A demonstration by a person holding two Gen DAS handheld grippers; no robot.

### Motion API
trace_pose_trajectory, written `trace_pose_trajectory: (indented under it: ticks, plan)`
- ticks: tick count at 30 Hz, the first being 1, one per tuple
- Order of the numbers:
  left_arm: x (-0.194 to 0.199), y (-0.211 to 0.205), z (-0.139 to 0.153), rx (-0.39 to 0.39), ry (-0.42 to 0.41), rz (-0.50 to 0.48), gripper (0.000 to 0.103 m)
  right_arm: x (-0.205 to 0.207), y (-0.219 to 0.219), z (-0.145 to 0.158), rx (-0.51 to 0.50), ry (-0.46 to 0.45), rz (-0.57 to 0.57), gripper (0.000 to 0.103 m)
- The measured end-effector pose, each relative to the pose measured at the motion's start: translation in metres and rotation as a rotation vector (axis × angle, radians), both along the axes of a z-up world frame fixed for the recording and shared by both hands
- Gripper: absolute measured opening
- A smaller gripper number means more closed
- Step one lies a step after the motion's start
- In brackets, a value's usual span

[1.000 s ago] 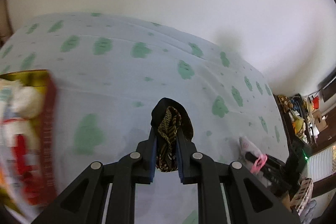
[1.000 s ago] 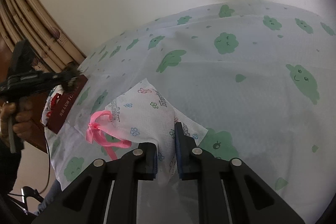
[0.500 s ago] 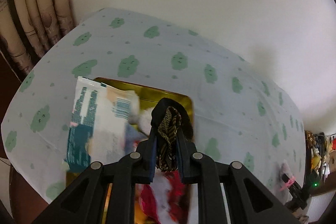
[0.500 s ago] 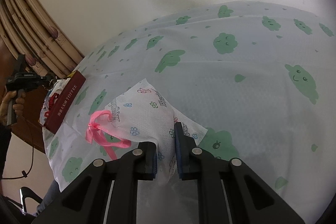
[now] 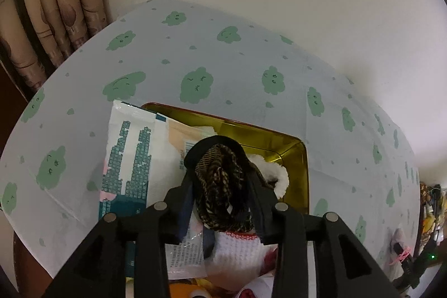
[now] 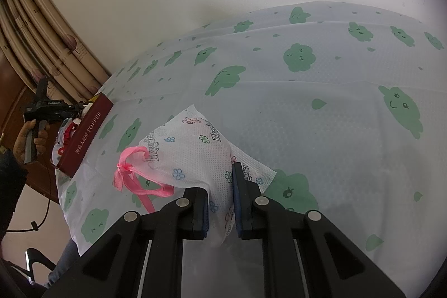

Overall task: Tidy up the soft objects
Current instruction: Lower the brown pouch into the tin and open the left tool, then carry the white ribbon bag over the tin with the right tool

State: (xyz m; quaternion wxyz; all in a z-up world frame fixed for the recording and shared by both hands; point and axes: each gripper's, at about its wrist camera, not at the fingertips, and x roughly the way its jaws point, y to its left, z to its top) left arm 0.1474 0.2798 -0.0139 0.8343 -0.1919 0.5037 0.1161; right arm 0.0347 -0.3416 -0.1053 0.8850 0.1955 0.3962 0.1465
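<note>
Left wrist view, your left gripper (image 5: 220, 183) jaws opening, dark patterned cloth (image 5: 219, 186) between them above gold tin (image 5: 290, 147), right gripper (image 6: 219, 203) pinching white pouch (image 6: 192, 155).

Tin (image 5: 279, 140) crammed with packets, only far-right corner free; counter (image 6: 321, 108) beyond pouch (image 6: 192, 152) wide open.

Left gripper (image 5: 220, 186) points steeply down, jaws opening, fingers spread apart with a gap on each side of the dark bundle hanging between them; pads look just clear of it. Right gripper (image 6: 219, 203) tilted down at a shallower angle, jaws clamped tight, pinching white fabric between the blue pads. In the right wrist view, the person's left hand (image 6: 29, 134) is wrapped round the left gripper's handle, dark sleeve (image 6: 11, 180) below.
</note>
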Motion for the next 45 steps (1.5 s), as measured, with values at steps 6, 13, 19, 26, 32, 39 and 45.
trace_pose_trajectory:
  ticks: [6, 13, 19, 26, 32, 39, 45]
  plan:
    - [-0.005, -0.010, 0.020, 0.074, -0.025, -0.049, 0.041, -0.001, 0.000, 0.000, -0.007, -0.002, 0.000, 0.013]
    - [-0.032, -0.011, 0.059, 0.071, -0.139, -0.003, 0.044, -0.001, 0.008, 0.002, -0.065, -0.001, -0.003, 0.011]
    - [-0.098, -0.028, 0.069, 0.084, -0.225, 0.065, 0.044, 0.001, 0.016, 0.006, -0.130, 0.012, -0.005, 0.011]
    - [-0.170, -0.062, 0.052, 0.102, -0.214, 0.076, 0.044, -0.002, 0.020, 0.012, -0.119, 0.038, -0.028, 0.011]
    - [-0.212, -0.099, 0.038, 0.142, -0.230, 0.035, 0.044, -0.019, 0.038, 0.024, -0.100, 0.036, -0.012, 0.011]
    - [-0.237, -0.107, 0.022, 0.236, -0.219, 0.046, 0.044, -0.040, 0.100, 0.057, -0.098, -0.015, 0.101, 0.011]
    - [-0.261, -0.079, 0.005, 0.245, -0.191, 0.116, 0.044, -0.042, 0.185, 0.100, -0.082, -0.084, 0.274, 0.011]
